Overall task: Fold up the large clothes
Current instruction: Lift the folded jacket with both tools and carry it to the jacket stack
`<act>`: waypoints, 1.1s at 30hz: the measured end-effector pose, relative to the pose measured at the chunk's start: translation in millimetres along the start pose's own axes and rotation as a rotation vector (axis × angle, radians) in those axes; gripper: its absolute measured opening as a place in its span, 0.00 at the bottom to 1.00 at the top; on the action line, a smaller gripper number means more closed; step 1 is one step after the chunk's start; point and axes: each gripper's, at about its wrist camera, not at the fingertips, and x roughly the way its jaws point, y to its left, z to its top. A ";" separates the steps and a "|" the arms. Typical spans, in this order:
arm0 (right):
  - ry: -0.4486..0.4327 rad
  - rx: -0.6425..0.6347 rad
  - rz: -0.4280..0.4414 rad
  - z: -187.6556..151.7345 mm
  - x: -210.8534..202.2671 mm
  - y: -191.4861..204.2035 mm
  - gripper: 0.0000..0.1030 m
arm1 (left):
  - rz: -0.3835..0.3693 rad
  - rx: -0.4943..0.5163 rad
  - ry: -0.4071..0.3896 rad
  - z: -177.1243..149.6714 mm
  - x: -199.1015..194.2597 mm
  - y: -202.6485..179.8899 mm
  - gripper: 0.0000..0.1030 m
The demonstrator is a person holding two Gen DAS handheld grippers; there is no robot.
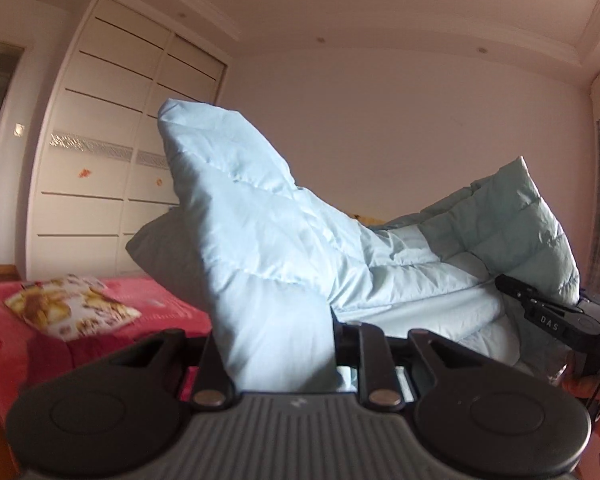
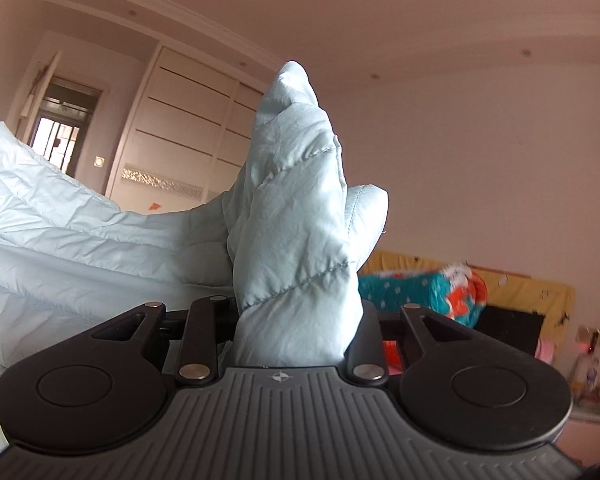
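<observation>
Both grippers raised, jaws clamped on fabric.

The left gripper [image 1: 274, 344] points up and forward, its two fingers [image 1: 214, 360] pinched on a bunch of the jacket [image 1: 260, 232]. The right gripper [image 2: 296, 332] is tilted upward likewise, fingers [image 2: 198, 336] closed on another fold. In the left wrist view the right gripper [image 1: 548, 316] shows at the right edge, level with the left.
</observation>
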 end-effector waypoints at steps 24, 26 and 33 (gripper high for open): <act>0.144 -0.043 0.117 -137.3 330.6 212.1 0.35 | 0.337 -0.023 0.101 -101.7 193.9 225.1 0.25; 0.183 -0.070 0.119 -158.4 347.5 228.4 0.35 | 0.359 -0.036 0.137 -120.1 202.6 236.1 0.25; 0.278 -0.145 0.049 -212.4 377.0 256.2 0.74 | 0.399 -0.080 0.140 -153.2 203.3 248.1 0.52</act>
